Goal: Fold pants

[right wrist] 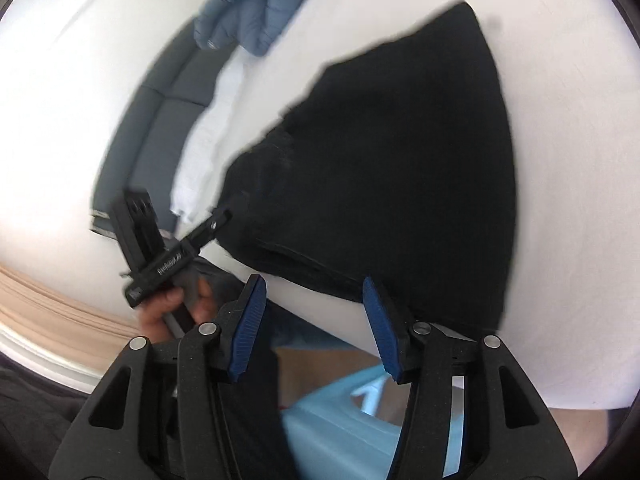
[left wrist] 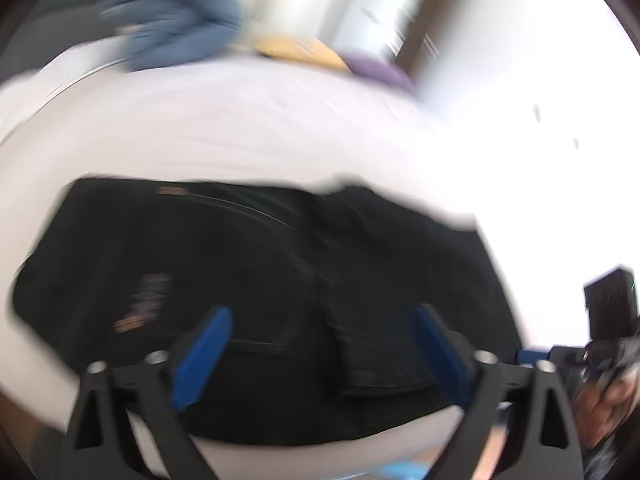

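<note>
The black pants [left wrist: 256, 280] lie folded in a compact block on the white bed [left wrist: 240, 128]. My left gripper [left wrist: 322, 316] hovers over their near edge, open and empty, its blue pads wide apart. In the right wrist view the pants [right wrist: 392, 168] spread across the bed [right wrist: 568, 160], and my right gripper [right wrist: 314, 284] is open and empty just off their near edge, at the bed's edge. The left gripper also shows in the right wrist view [right wrist: 218, 220], held in a hand, its tip at the pants' left edge. The right gripper shows at the right of the left wrist view [left wrist: 524, 356].
A blue-grey garment [left wrist: 176, 24] lies bunched at the far side of the bed, with yellow [left wrist: 300, 50] and purple [left wrist: 380, 70] items beside it. A light blue stool [right wrist: 360, 428] stands on the floor below the bed edge. A grey sofa [right wrist: 164, 120] sits beyond the bed.
</note>
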The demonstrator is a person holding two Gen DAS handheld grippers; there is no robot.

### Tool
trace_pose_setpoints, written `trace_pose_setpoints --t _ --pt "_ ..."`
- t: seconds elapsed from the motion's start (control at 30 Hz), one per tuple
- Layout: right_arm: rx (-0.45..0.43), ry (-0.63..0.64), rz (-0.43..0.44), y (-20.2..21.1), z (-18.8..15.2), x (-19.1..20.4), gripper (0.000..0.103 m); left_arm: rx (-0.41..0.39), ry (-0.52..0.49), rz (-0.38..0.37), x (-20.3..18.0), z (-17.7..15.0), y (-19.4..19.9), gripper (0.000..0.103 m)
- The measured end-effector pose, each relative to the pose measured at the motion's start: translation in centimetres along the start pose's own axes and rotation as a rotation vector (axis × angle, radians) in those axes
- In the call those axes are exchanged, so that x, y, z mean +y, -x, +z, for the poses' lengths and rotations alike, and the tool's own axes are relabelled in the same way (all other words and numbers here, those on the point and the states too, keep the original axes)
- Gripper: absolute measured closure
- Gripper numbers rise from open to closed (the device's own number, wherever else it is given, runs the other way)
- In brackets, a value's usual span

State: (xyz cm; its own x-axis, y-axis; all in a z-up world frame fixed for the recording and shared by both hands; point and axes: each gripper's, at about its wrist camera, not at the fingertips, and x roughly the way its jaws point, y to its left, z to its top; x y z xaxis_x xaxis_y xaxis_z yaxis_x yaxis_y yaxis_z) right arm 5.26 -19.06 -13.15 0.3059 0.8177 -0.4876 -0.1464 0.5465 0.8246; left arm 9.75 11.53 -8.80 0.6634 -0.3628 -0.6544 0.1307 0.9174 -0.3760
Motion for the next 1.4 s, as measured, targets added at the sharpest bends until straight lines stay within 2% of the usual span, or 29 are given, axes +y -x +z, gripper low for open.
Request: trace_pose_setpoints --t 0.07,0.17,0.23,0.3,0.43,0.57,0.67,0.8,0.9,0.97,1.03,1.07,1.13,1.2,1.3,1.4 --pt "-0.024 -0.015 0.059 -0.5 1.1 0.8 0.052 -0.061 0.146 0.006 3.6 0.1 2.4 0.000" --pt "-0.017 -0.062 0.136 -2.5 2.3 0.9 0.051 -0.102 0.367 0.028 9.5 -0.3 4.6 0.000" --pt "-0.012 -0.085 0.177 -4.2 3.0 1.5 0.051 -0.132 0.554 0.013 13.5 -1.3 5.6 0.000" --pt "-0.005 -0.099 0.223 -5.7 3.4 2.2 0.051 -0.169 0.689 -0.026 16.2 -2.4 6.2 0.000" --pt "0.002 -0.122 0.297 -7.8 4.3 3.5 0.051 -0.146 0.753 -0.065 17.6 -2.7 5.4 0.000" --pt "-0.001 -0.116 0.292 -8.9 5.3 5.2 0.051 -0.129 0.886 -0.159 18.7 -3.7 2.7 0.001" --pt "-0.006 -0.114 0.298 -8.9 5.7 5.7 0.051 -0.134 0.902 -0.181 18.9 -3.8 2.3 0.001" --pt "-0.027 -0.142 0.325 -8.6 6.3 5.1 0.051 -0.162 0.999 -0.261 20.8 -3.8 1.3 0.001" --pt "-0.033 -0.160 0.325 -8.7 6.6 4.8 0.051 -0.163 1.028 -0.280 21.3 -4.0 1.6 0.001" --pt "-0.033 -0.169 0.330 -9.0 6.8 4.7 0.051 -0.161 1.029 -0.271 21.2 -3.8 1.9 0.008" --pt "-0.034 -0.174 0.329 -9.4 7.0 4.6 0.051 -0.150 1.030 -0.257 21.2 -4.0 1.9 0.031" --pt "-0.032 -0.176 0.329 -9.6 7.2 4.6 0.051 -0.142 1.033 -0.249 21.3 -4.1 1.9 0.037" --pt "-0.027 -0.175 0.317 -9.9 7.4 4.5 0.051 -0.125 1.043 -0.257 21.6 -4.3 1.4 0.062" --pt "-0.019 -0.179 0.296 -10.2 7.8 4.3 0.051 -0.112 1.052 -0.259 21.8 -4.3 1.2 0.070" --pt "-0.012 -0.187 0.260 -10.5 8.8 3.7 0.051 -0.105 1.010 -0.241 21.3 -3.6 1.3 0.080" --pt "0.001 -0.215 0.224 -11.3 10.1 2.9 0.051 -0.118 0.974 -0.230 20.8 -3.0 1.8 0.084"
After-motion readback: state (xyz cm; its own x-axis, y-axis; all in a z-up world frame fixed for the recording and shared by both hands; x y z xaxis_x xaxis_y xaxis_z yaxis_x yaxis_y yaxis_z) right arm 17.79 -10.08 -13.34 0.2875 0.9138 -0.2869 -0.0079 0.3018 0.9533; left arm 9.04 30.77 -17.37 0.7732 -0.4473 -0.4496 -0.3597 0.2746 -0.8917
